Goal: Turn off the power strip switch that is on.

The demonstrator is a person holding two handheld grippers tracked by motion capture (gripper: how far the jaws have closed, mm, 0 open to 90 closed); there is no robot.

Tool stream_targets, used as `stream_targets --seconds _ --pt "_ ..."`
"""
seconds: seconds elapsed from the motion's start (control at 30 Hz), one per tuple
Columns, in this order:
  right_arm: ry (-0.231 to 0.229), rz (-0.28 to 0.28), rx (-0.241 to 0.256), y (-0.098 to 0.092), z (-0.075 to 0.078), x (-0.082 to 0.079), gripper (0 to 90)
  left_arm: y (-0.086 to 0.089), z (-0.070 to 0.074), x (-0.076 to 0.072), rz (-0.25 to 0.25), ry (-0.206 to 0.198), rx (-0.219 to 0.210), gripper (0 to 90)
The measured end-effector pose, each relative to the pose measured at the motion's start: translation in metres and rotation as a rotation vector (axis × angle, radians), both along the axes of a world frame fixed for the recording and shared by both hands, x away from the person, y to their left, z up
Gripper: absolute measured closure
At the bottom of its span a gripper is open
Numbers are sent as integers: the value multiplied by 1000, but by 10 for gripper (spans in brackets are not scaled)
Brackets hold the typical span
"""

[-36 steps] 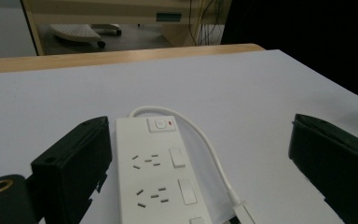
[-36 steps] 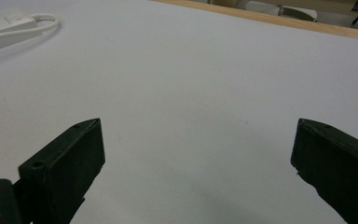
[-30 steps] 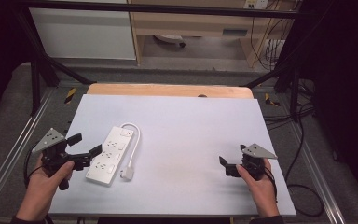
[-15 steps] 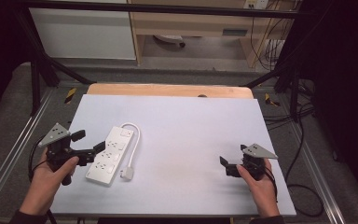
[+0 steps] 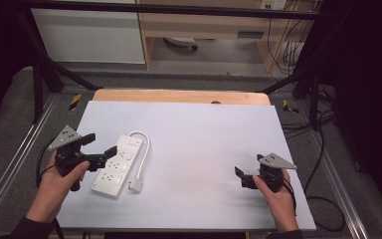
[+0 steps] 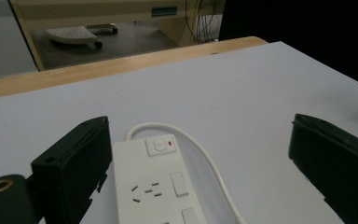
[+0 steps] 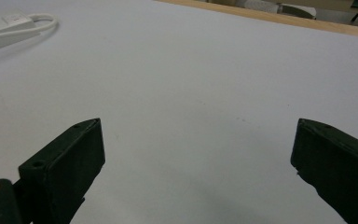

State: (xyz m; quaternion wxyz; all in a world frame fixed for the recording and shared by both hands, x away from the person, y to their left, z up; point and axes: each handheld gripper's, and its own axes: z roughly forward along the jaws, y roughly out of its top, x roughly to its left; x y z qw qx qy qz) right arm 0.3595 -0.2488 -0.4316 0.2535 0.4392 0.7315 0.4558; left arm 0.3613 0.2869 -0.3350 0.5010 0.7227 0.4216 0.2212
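A white power strip point(image 5: 117, 167) lies on the left part of the white tabletop point(image 5: 204, 139), its cable point(image 5: 144, 149) looping down its right side to a plug point(image 5: 135, 185). My left gripper point(image 5: 99, 144) is open at the strip's left edge. In the left gripper view the strip point(image 6: 158, 182), switch end forward, lies between the jaws close to the left one, and my left gripper point(image 6: 198, 133) holds nothing. My right gripper point(image 5: 240, 177) is open near the table's front right. Bare table lies between its jaws point(image 7: 196, 135), with the strip point(image 7: 9, 28) far off.
A wooden board edge point(image 5: 179, 95) runs along the back of the table. Metal rails point(image 5: 25, 144) flank both sides. Cables point(image 5: 323, 124) lie on the floor at the right, and a white cabinet point(image 5: 87, 35) stands behind.
My left gripper has moved forward and to the right, up to the power strip's left edge. The right gripper has stayed put.
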Motion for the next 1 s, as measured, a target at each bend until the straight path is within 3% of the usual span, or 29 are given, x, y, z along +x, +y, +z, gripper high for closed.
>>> stream_targets --seconds 1.0 --pt "3 -6 2 -1 0 0 32 -16 -7 29 7 18 23 76"
